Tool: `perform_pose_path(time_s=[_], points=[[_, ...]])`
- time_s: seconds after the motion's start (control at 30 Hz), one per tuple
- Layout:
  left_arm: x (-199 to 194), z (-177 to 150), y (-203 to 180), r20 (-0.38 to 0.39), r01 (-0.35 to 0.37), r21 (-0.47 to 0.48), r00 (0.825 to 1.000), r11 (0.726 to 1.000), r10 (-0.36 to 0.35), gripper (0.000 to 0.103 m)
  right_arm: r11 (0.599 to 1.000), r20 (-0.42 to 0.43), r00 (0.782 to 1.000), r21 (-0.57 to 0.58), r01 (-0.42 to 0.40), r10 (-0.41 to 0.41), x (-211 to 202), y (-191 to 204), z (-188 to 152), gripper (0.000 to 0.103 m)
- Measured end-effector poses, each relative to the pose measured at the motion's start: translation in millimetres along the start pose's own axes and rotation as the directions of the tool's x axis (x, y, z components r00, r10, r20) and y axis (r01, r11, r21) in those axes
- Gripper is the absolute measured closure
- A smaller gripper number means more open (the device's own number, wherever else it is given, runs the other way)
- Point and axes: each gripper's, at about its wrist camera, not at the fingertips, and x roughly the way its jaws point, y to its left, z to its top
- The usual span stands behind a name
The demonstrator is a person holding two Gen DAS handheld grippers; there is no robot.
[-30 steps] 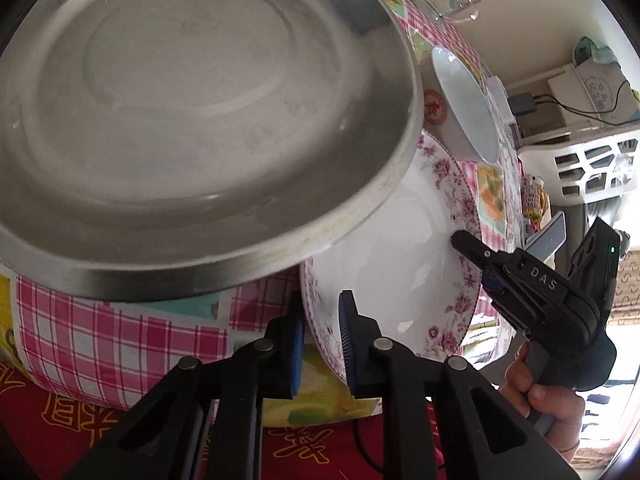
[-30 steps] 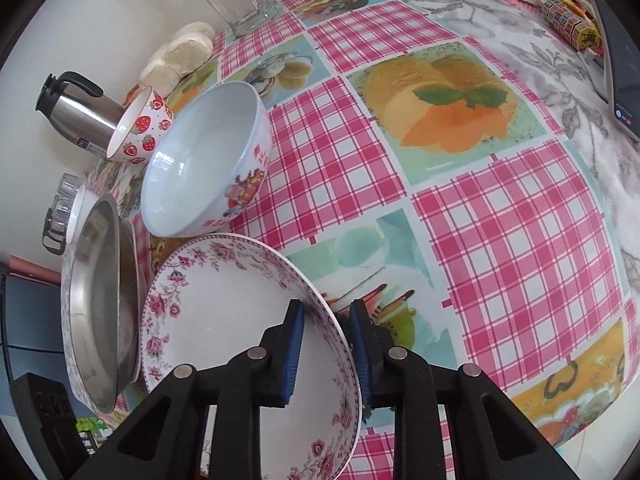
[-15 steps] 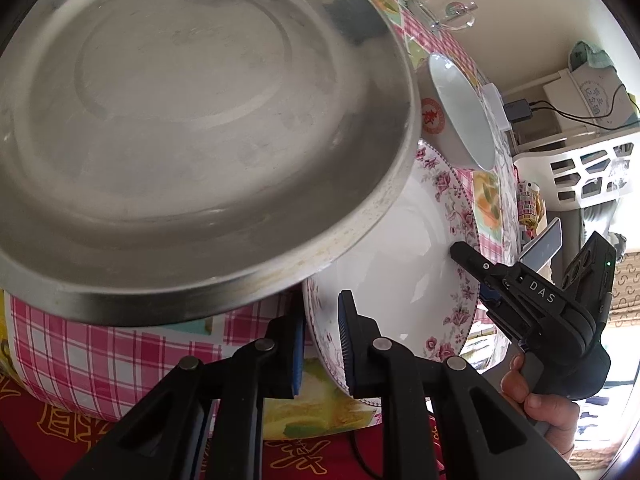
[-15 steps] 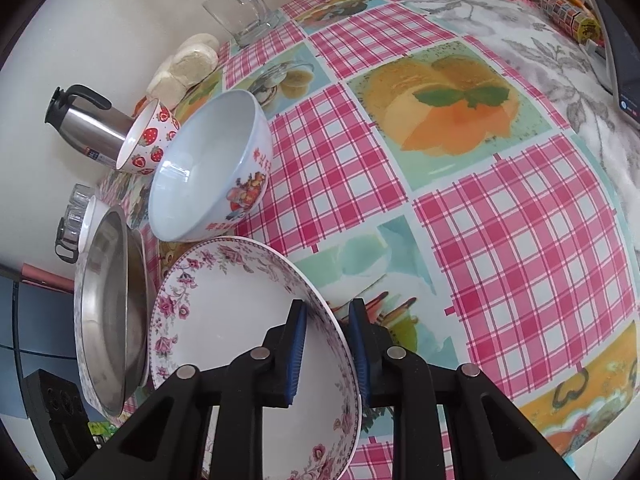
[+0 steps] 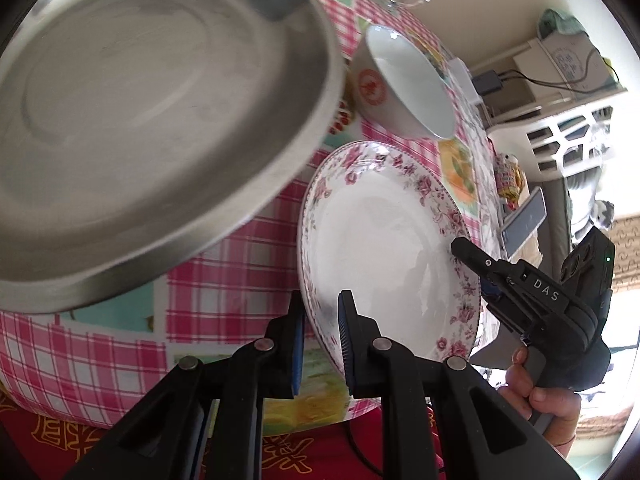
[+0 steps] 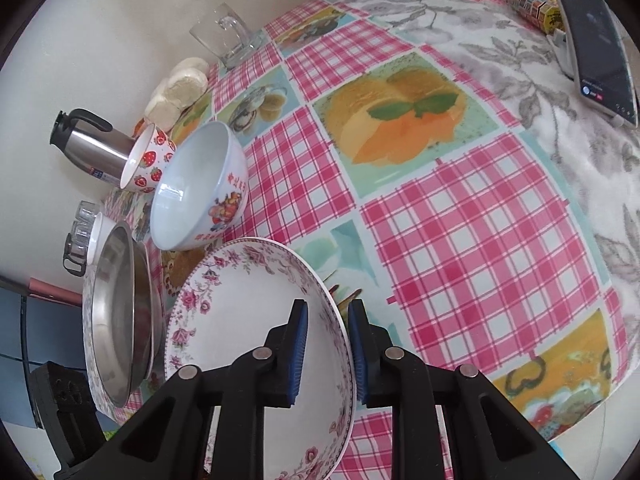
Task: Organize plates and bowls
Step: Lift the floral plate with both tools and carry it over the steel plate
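Note:
A white floral plate [image 5: 384,240] [image 6: 240,312] is held tilted above the checked tablecloth. My left gripper [image 5: 322,340] is shut on its near rim. My right gripper [image 6: 327,354] is shut on the opposite rim and shows in the left wrist view [image 5: 472,256]. A large steel plate [image 5: 152,112] [image 6: 114,320] lies to the left, on a white plate. A white bowl with red print [image 5: 400,80] [image 6: 200,192] stands beyond the floral plate. A strawberry cup [image 6: 146,160] sits behind the bowl.
A steel thermos [image 6: 92,144], a glass mug [image 6: 226,36], bread rolls [image 6: 180,88] and small glasses [image 6: 78,232] line the wall side. A phone [image 6: 596,44] stands at the far right on the grey floral cloth. A white basket [image 5: 560,144] sits off the table.
The floral plate has moved right, away from the steel plate, and no longer sits under its rim. Both grippers kept their hold on it.

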Motion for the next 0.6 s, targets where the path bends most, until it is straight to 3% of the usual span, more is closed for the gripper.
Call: perform_pose_path(time_s=[0.37, 0.6], points=[[0.2, -0.4, -15.9, 0.004, 0.02, 0.074, 1.0, 0.997, -0.02, 0.086, 1.0, 0.049, 0.999, 0.009, -0.01, 0.01, -22.0, -11.8, -0.5, 0.081], [-13.8, -1.8, -28.0, 0.054, 0.033, 0.148, 0.998, 0.988, -0.041, 0.085, 0.999, 0.095, 0.995, 0.007, -0.036, 0.035, -37.6, -14.3, -1.0, 0.081]])
